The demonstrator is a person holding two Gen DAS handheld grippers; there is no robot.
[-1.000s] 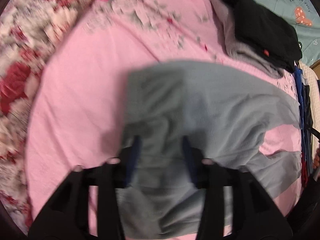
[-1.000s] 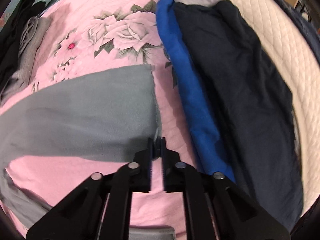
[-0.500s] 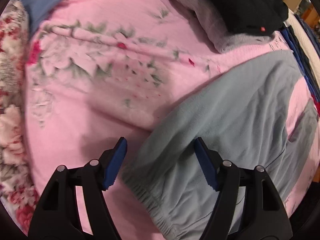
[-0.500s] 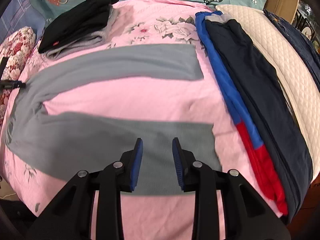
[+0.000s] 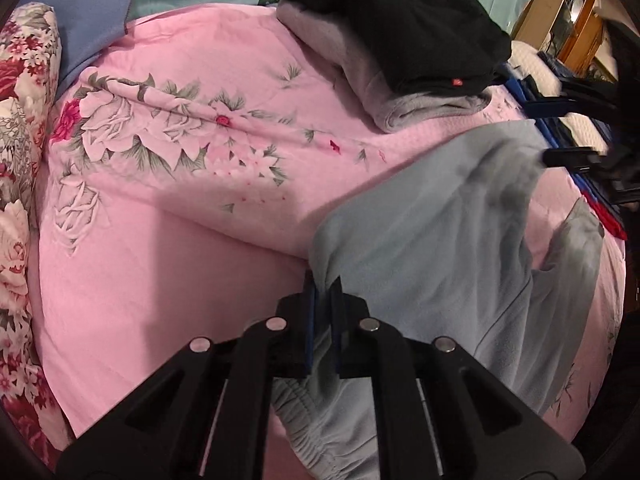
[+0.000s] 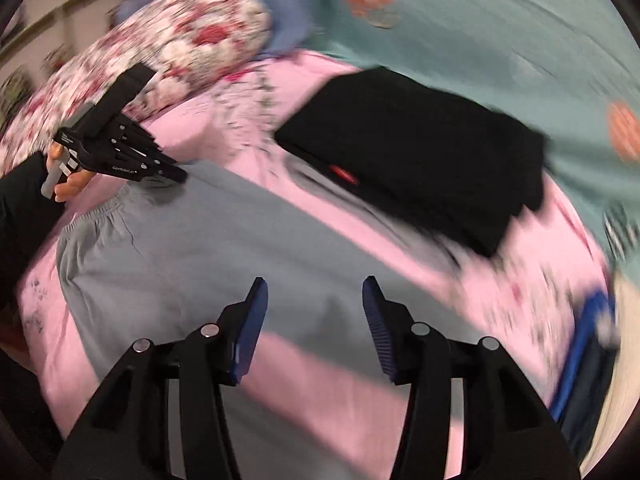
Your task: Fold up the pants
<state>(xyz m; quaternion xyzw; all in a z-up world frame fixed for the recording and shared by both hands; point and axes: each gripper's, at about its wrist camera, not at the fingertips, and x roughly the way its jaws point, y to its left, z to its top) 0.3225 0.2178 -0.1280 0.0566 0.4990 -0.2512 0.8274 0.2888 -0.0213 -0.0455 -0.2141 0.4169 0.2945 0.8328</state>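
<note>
Grey fleece pants [image 5: 432, 240] lie spread on a pink floral bedspread [image 5: 160, 208]. My left gripper [image 5: 325, 292] is shut on the pants at the waist corner, near the elastic waistband [image 5: 312, 428]. In the right wrist view the pants [image 6: 208, 248] stretch across the bed, and the left gripper [image 6: 120, 160] shows at the far left pinching the waist. My right gripper [image 6: 314, 304] is open and empty, hovering over the upper pant leg; this view is motion-blurred. The right gripper also shows at the right edge of the left wrist view [image 5: 576, 156].
A folded black garment on a folded grey one [image 5: 400, 44] sits at the back of the bed, also in the right wrist view [image 6: 420, 152]. A floral pillow [image 5: 20, 120] lies left. Blue, red and dark garments [image 5: 600, 208] lie at the right. A teal sheet [image 6: 500, 20] is behind.
My left gripper has closed on the waist corner of the pants. My right gripper has opened wider and swung left over the upper leg, toward the waist.
</note>
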